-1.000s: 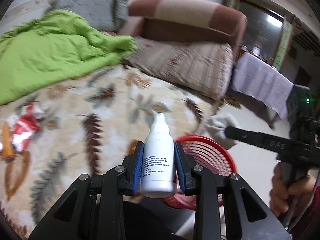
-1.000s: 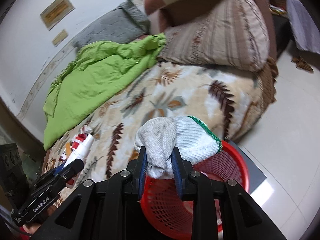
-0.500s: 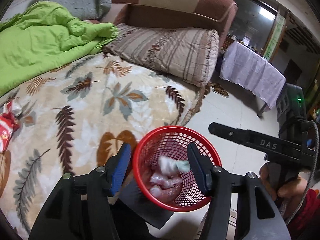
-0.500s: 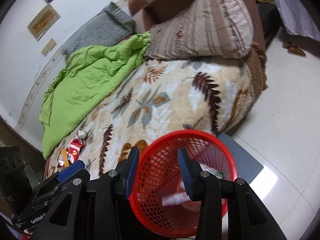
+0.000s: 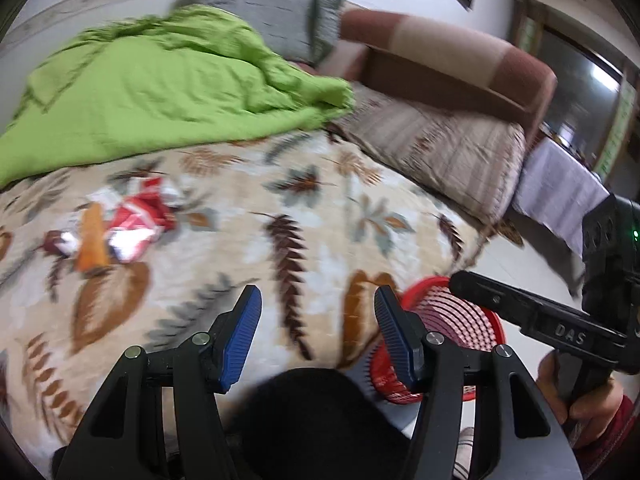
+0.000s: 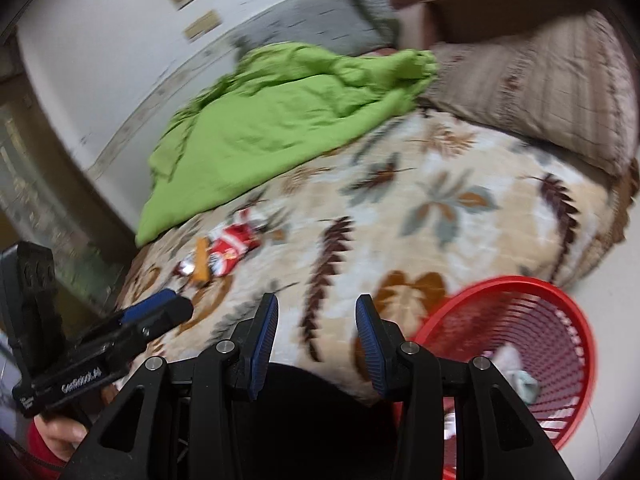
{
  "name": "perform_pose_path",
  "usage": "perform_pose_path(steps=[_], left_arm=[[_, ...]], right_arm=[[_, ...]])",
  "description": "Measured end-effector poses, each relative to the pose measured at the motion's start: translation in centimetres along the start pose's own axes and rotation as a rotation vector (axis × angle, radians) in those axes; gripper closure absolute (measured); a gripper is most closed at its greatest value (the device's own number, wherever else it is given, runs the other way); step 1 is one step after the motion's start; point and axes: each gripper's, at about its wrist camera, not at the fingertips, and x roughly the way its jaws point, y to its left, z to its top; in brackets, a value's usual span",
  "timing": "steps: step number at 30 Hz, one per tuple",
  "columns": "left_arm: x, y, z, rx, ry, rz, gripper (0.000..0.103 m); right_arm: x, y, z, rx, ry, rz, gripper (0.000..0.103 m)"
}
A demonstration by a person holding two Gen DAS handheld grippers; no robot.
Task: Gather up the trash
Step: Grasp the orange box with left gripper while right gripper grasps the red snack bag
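A crumpled red-and-white wrapper and an orange strip lie on the leaf-patterned bedspread, left of and beyond my left gripper. Its jaws are opening, with nothing between them. My right gripper is open and empty over the bed's near edge, and the same wrapper lies ahead to its left. The red mesh basket stands on the floor to the right, with a white glove inside. In the left wrist view only part of the basket shows, behind the right pad.
A green quilt is heaped at the back of the bed, next to a striped brown pillow and a grey one. A brown headboard stands on the right. A hand holds the right gripper at the lower right of the left wrist view.
The left gripper let go of the white bottle and the right let go of the glove, both over the basket. Both have since swung left over the bed, towards the wrappers.
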Motion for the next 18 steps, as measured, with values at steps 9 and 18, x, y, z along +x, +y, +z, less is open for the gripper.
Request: perform_pose_path(steps=[9, 18], left_arm=[[-4.5, 9.5, -0.8, -0.165, -0.06, 0.131, 0.041], [-3.7, 19.4, -1.2, -0.369, -0.047, 0.208, 0.041]], right_arm=[[3.2, 6.3, 0.3, -0.114, 0.069, 0.067, 0.052], [6.0, 9.0, 1.6, -0.168, 0.098, 0.094, 0.047]])
